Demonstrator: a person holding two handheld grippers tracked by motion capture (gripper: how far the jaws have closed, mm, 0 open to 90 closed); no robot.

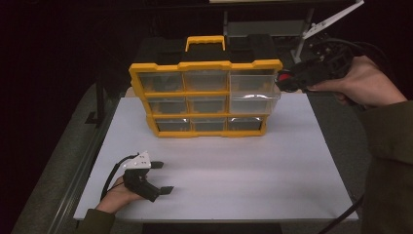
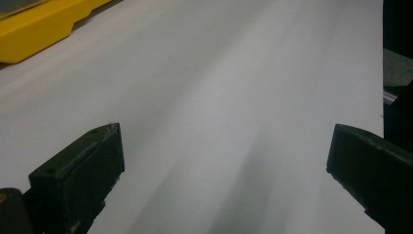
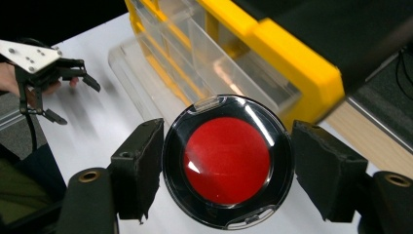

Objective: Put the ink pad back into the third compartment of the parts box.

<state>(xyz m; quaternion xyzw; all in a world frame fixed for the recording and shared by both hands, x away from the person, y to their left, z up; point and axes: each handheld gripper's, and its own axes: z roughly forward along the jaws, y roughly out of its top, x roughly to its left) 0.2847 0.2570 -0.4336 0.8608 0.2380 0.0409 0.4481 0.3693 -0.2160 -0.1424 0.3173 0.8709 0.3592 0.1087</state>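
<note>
Red-centred round case (image 3: 228, 162) between right claw (image 3: 226, 165) jaws, yellow organizer (image 1: 204, 100) beside

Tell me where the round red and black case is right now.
The round case sits between the right gripper jaws, beside the yellow organizer's upper right drawer.

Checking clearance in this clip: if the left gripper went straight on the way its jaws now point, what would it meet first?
Probably nothing soon. The left gripper, jaws open, points across the bare white board towards its far right edge. The yellow organizer lies off to the side of that line. Depth is uncertain.
</note>
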